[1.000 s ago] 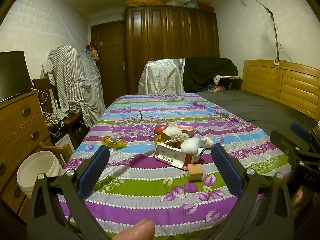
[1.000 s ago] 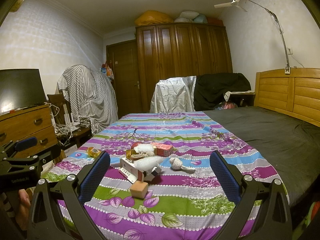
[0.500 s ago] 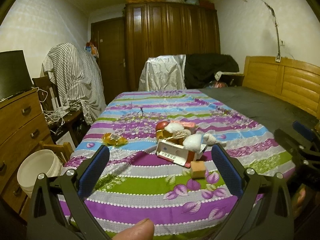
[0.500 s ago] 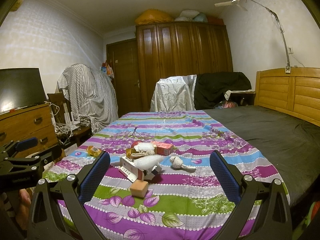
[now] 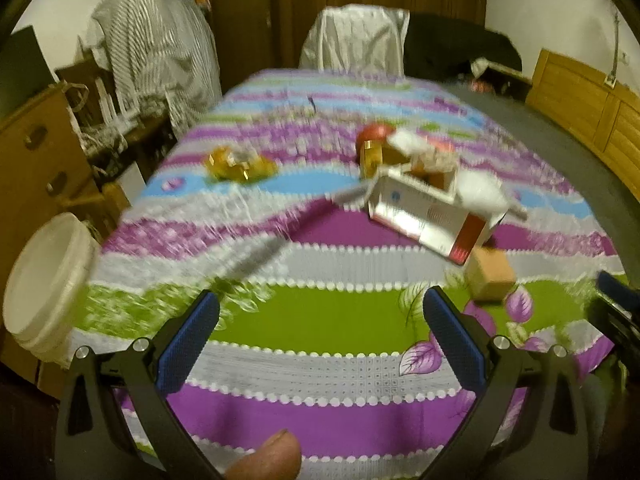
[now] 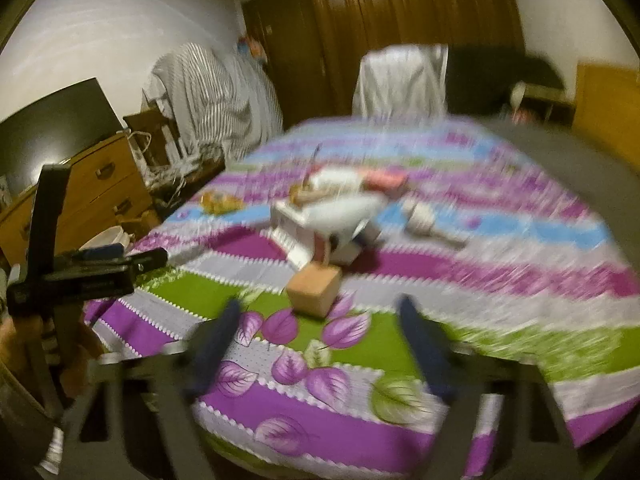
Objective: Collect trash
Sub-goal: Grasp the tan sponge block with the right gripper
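Note:
Trash lies in a pile on the striped bedspread (image 5: 320, 320): a white carton (image 5: 424, 216), crumpled white tissue (image 5: 478, 190), a red round thing (image 5: 374, 134) and a small brown cube box (image 5: 490, 276). A yellow wrapper (image 5: 236, 164) lies apart to the left. My left gripper (image 5: 322, 300) hangs open over the near bedspread, short of the pile. My right gripper (image 6: 320, 302) is blurred. Its jaws are closing with nothing between them, and the brown cube box (image 6: 316, 288) sits just ahead of its tips. The white carton (image 6: 304, 236) is beyond that.
A white bucket (image 5: 44, 280) stands on the floor left of the bed, by a wooden dresser (image 5: 36, 168). A thumb (image 5: 268, 458) shows at the bottom edge. The other gripper (image 6: 88, 264) sits to the left in the right wrist view. A wooden headboard (image 5: 592, 100) is at the right.
Both grippers have tipped downward and moved in toward the bed, so the trash pile looks nearer and larger. The right gripper's jaws stand narrower than before. Both views are now blurred.

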`<state>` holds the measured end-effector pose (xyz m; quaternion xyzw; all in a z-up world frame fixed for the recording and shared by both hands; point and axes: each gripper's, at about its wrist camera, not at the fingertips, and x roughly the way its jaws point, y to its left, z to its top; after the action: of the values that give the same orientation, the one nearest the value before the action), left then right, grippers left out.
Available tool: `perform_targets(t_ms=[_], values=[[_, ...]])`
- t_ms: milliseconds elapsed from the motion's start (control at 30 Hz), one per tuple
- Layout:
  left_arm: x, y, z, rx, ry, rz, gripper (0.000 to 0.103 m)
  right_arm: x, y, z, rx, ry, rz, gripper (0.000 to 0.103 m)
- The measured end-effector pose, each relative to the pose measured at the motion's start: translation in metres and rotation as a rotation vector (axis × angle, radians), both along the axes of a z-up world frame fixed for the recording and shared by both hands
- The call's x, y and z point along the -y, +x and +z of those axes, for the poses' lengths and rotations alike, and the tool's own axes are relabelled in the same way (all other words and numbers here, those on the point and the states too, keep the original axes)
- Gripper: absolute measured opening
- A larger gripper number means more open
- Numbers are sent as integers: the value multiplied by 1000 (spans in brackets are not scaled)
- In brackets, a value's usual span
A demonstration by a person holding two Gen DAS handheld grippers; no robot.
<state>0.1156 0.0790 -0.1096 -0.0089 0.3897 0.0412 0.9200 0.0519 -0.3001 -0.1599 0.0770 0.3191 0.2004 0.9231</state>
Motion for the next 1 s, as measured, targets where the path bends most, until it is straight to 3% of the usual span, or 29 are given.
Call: perform_targets(t_ms=[133,233,300,600,667,800,1000], values=[[4,27,-27,-118,-52,-49,98,-25,45,-28,-79,18,18,66],[8,46,-40,-157,-48,-78,98,-40,75,-43,-113,3,15,65],[5,61,-39,-149,-44,-72,98,-47,93,-55,-144,-10,19,52],[-40,183,-16,-54,-234,59,98,-12,94,-59,-166,88,31,44],[-43,205,-19,-66,-273,70,98,-6,92,-61,-190,128,60,43],[-27,228,-36,-132,-268,5,98,-10,93,-61,-205,163,119,42],[-14,201,-43,-214,-390,-205,98,-19,113,-61,-200,161,126,42]])
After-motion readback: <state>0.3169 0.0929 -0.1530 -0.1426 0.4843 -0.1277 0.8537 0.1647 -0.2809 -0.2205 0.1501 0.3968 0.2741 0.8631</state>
